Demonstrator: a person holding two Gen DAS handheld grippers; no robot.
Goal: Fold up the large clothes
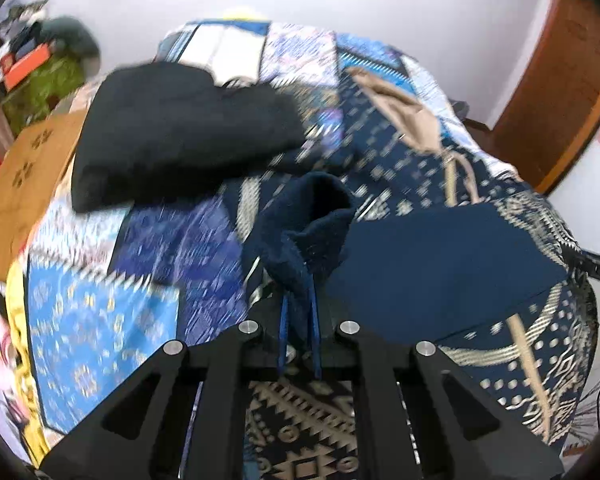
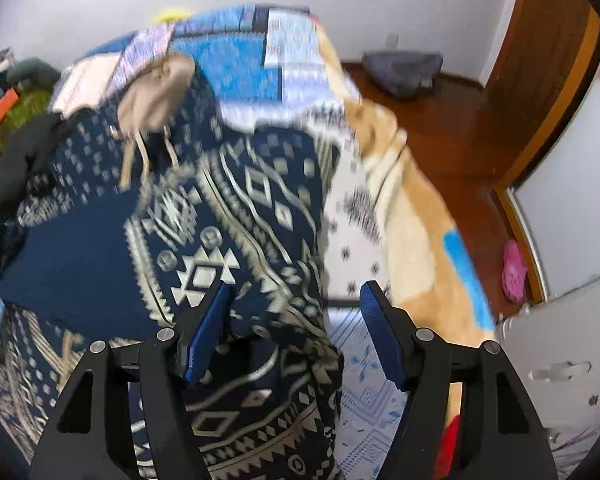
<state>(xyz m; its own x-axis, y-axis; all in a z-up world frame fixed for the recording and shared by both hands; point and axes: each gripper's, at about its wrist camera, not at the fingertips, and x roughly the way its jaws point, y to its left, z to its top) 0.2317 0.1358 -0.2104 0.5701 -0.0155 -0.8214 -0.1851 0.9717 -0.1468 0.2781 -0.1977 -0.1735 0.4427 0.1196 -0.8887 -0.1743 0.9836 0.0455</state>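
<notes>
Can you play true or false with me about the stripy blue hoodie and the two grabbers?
1. The left gripper is shut on the patterned hoodie's navy cuff. True.
2. The right gripper is squeezed shut. False: its blue fingers stand wide apart, over the patterned hoodie, holding nothing.
3. A folded black garment lies on the bed further back. True.
4. The hoodie's hood lining is bright red. False: it is beige, with beige drawstrings.
5. A pink shoe sits on the floor by the wall. True.
</notes>
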